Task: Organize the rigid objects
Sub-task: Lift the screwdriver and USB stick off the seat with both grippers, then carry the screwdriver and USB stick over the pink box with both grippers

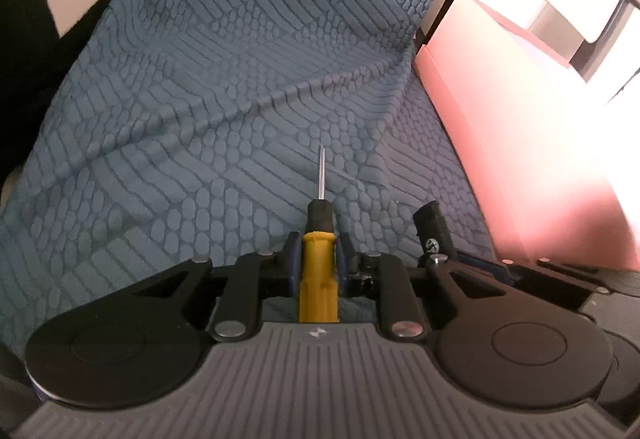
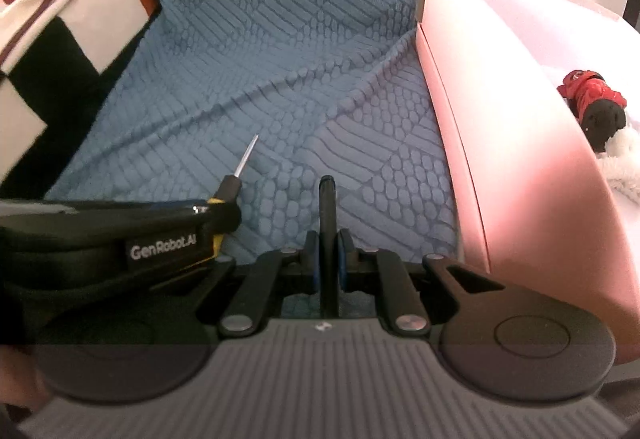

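Observation:
A screwdriver [image 1: 318,263] with a yellow handle, black collar and thin metal shaft sits between the pads of my left gripper [image 1: 318,243], which is shut on the handle; the shaft points away over the blue cloth. From the right wrist view the same screwdriver [image 2: 230,187] sticks out of the left gripper's fingers at the left. My right gripper [image 2: 327,243] is shut on a thin black object [image 2: 327,199], seen edge-on and standing up between the pads. That black object [image 1: 430,225], with a screw head on it, shows just right of the screwdriver in the left wrist view.
A blue textured cloth [image 1: 240,79] covers the surface under both grippers. An open pink box [image 2: 500,159] stands close on the right, holding a red and black toy [image 2: 596,103] and something white and fluffy [image 2: 624,163]. A checked blanket [image 2: 60,19] lies at the far left.

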A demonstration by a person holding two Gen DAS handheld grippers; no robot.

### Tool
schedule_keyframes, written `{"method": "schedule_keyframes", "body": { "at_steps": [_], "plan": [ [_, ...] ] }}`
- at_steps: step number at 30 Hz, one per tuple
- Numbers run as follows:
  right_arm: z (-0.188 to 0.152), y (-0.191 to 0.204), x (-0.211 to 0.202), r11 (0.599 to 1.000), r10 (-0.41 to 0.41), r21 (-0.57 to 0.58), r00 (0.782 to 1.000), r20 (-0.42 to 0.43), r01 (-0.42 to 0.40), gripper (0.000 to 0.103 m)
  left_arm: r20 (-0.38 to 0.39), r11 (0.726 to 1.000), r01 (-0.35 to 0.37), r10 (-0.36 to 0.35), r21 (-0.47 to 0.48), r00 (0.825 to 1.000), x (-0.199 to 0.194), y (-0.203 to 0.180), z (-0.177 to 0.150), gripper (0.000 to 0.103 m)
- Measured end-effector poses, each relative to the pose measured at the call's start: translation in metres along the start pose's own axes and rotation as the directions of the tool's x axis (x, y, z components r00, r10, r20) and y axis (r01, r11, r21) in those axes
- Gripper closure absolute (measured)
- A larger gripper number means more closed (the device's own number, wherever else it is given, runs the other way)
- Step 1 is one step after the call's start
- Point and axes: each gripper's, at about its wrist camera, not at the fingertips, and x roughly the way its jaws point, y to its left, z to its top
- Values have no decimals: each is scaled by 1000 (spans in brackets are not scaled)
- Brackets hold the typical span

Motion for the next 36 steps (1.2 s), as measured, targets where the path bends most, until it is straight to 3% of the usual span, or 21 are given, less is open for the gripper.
{"method": "schedule_keyframes", "body": {
  "at_steps": [10, 19, 26, 36],
  "plan": [
    [14, -3, -38, 1000, -9, 1, 999, 31, 9, 91, 46, 994, 47, -42, -94, 998, -48, 7, 5, 82],
    [30, -6, -112, 1000, -12, -14, 992, 129, 14, 91, 119, 993, 89, -79, -78, 990, -110, -6, 22, 82],
    [38, 2, -170, 999, -10, -39, 984, 177, 17, 91, 118, 989, 128, -119, -77, 986, -160, -10, 25, 82],
    [41, -2, -203, 1000, -15, -12, 973, 230, 18, 91, 151, 988, 147, -138, -55, 979, -196, -27, 34, 82]
  ]
}}
